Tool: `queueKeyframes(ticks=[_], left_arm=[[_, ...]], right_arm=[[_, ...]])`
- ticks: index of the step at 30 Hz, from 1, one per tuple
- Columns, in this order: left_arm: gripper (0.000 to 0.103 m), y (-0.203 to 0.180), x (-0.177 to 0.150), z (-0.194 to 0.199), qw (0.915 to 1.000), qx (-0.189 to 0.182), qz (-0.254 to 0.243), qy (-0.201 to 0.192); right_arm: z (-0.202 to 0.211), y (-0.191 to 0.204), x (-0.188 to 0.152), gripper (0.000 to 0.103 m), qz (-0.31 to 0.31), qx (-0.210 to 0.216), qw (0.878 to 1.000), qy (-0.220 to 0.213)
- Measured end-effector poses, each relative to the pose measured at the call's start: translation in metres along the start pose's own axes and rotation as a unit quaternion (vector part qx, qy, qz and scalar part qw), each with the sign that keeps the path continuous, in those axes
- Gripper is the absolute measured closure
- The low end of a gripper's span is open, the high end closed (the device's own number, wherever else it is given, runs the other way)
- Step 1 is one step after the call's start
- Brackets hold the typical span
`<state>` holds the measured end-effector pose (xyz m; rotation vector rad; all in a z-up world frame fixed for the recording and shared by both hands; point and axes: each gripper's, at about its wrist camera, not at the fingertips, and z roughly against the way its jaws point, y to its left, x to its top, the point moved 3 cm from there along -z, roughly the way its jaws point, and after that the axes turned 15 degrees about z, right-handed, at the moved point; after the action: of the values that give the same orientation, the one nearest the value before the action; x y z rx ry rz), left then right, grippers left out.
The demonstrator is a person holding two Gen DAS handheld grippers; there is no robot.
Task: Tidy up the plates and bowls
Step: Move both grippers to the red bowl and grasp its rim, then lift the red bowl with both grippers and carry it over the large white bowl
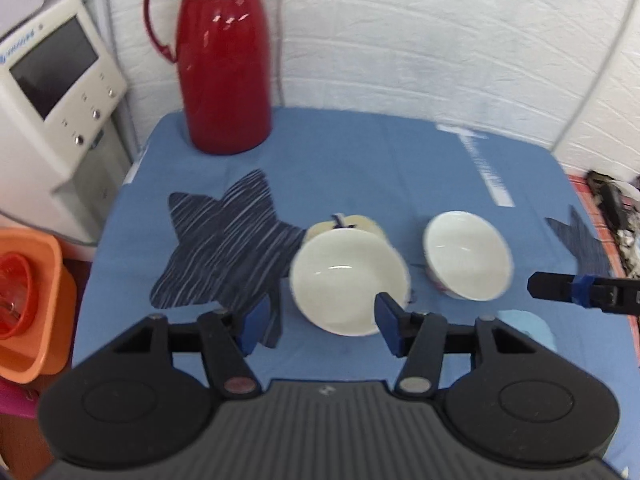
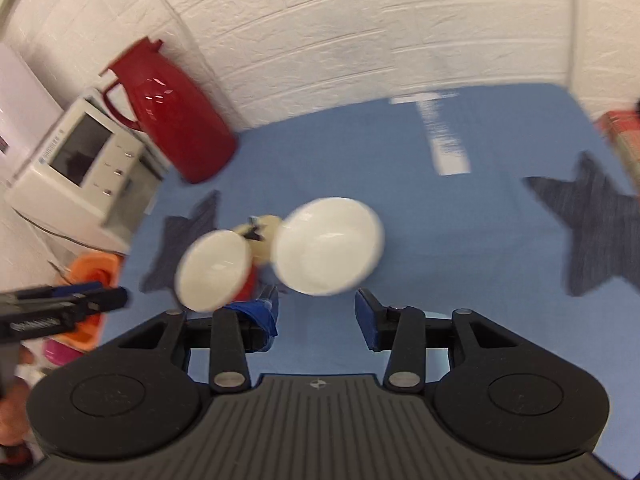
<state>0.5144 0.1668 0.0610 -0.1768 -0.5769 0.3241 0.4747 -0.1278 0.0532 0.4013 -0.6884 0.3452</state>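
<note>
Bowls, two of them, white and empty, sit on a blue tablecloth (image 1: 360, 168) that covers the table. Take the tall red thermos jug (image 1: 226, 56) at the back of the cloth as the landmark. The nearer bowl (image 1: 349, 280) lies well in front of the jug, with a cream-coloured item (image 1: 344, 222) touching its far side; what that item is cannot be made out. The second bowl (image 1: 467, 255) sits beside the first, on the side away from the jug. A dark striped star-shaped mat (image 1: 224, 244) lies between the jug and the nearer bowl. Another star mat (image 2: 596, 220) lies far across the cloth from the jug. The left gripper (image 1: 320, 320) hovers over the nearer bowl's front rim, jaws spread wide, holding nothing. The right gripper (image 2: 318, 314) hovers before the second bowl, jaws likewise wide apart and empty.
</note>
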Motion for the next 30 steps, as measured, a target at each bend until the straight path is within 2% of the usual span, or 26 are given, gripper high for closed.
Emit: queueKeyframes(ticks=[2, 6, 11, 14, 19, 22, 23, 27, 28, 29, 30], left_arm=[[0.047, 0.013, 0.005, -0.021, 0.9997, 0.005, 0.016, 0.018], [0.047, 0.03, 0.005, -0.059, 0.9973, 0.0, 0.044, 0.058], [0.048, 0.04, 0.008, -0.084, 0.9965, -0.002, 0.054, 0.064], [0.048, 0.041, 0.01, -0.098, 0.9966, -0.005, 0.049, 0.066], [0.048, 0.047, 0.007, -0.121, 0.9948, -0.016, 0.058, 0.083], [0.049, 0.051, 0.006, -0.126, 0.9943, -0.015, 0.066, 0.082], [0.05, 0.051, 0.006, -0.126, 0.995, -0.013, 0.064, 0.076], [0.071, 0.05, 0.006, -0.126, 0.9948, -0.015, 0.062, 0.08], [0.073, 0.05, 0.006, -0.126, 0.9944, -0.02, 0.064, 0.082], [0.079, 0.05, 0.006, -0.127, 0.9938, -0.026, 0.067, 0.085], [0.092, 0.049, 0.006, -0.127, 0.9931, -0.035, 0.068, 0.089]], right_arm=[[-0.022, 0.016, 0.01, 0.076, -0.002, 0.031, 1.0, 0.007], [-0.066, 0.057, 0.034, 0.076, 0.052, 0.048, 0.997, 0.022], [-0.13, 0.087, 0.052, 0.076, 0.16, 0.009, 0.984, 0.074], [-0.155, 0.089, 0.054, 0.076, 0.189, -0.012, 0.978, 0.089], [-0.175, 0.078, 0.054, 0.076, 0.186, -0.02, 0.977, 0.102], [-0.184, 0.07, 0.05, 0.077, 0.164, -0.01, 0.98, 0.112], [-0.184, 0.069, 0.049, 0.076, 0.163, -0.006, 0.981, 0.102], [-0.183, 0.073, 0.048, 0.075, 0.168, 0.002, 0.981, 0.1], [-0.187, 0.076, 0.047, 0.075, 0.165, 0.008, 0.98, 0.106], [-0.187, 0.076, 0.047, 0.075, 0.162, 0.007, 0.981, 0.108], [-0.186, 0.077, 0.047, 0.076, 0.164, 0.007, 0.981, 0.105]])
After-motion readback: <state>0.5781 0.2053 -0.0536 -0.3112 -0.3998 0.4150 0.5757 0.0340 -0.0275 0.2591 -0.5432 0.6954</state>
